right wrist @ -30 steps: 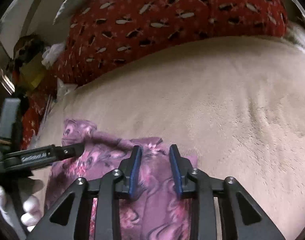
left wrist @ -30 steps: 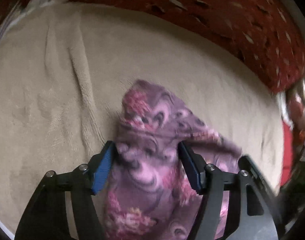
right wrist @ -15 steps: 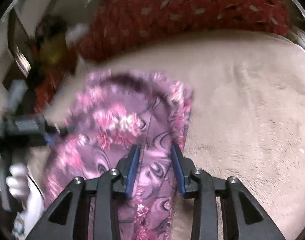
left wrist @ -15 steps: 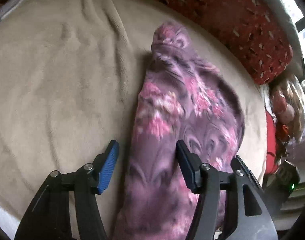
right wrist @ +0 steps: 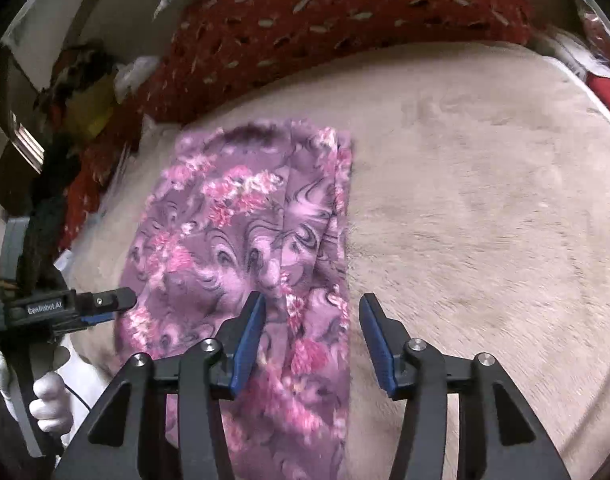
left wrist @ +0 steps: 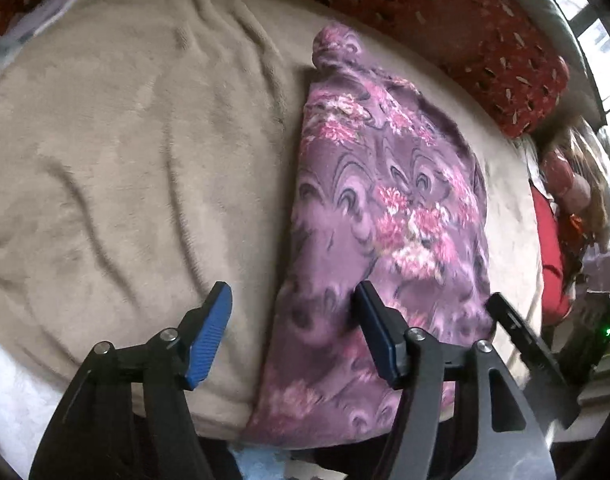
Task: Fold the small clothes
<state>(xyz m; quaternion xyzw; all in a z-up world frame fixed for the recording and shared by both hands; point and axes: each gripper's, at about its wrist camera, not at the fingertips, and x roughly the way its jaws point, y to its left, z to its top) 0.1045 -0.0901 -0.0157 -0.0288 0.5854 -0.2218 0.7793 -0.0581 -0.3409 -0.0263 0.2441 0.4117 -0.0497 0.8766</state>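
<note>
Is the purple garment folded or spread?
Folded: purple garment lies as a narrow strip on the beige blanket, layered edges along one side.

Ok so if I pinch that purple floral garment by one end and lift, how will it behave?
The purple floral garment would probably droop limply: it's thin, creased cloth lying in a folded strip. Its folds may fall open. Pushed, it would likely bunch up on the fuzzy beige blanket.

The garment [right wrist: 249, 248] lay flat on the blanket [right wrist: 485, 220]; the cushion [right wrist: 345, 16] sat behind both; the left tool [right wrist: 105, 304] stood at the garment's left edge.
</note>
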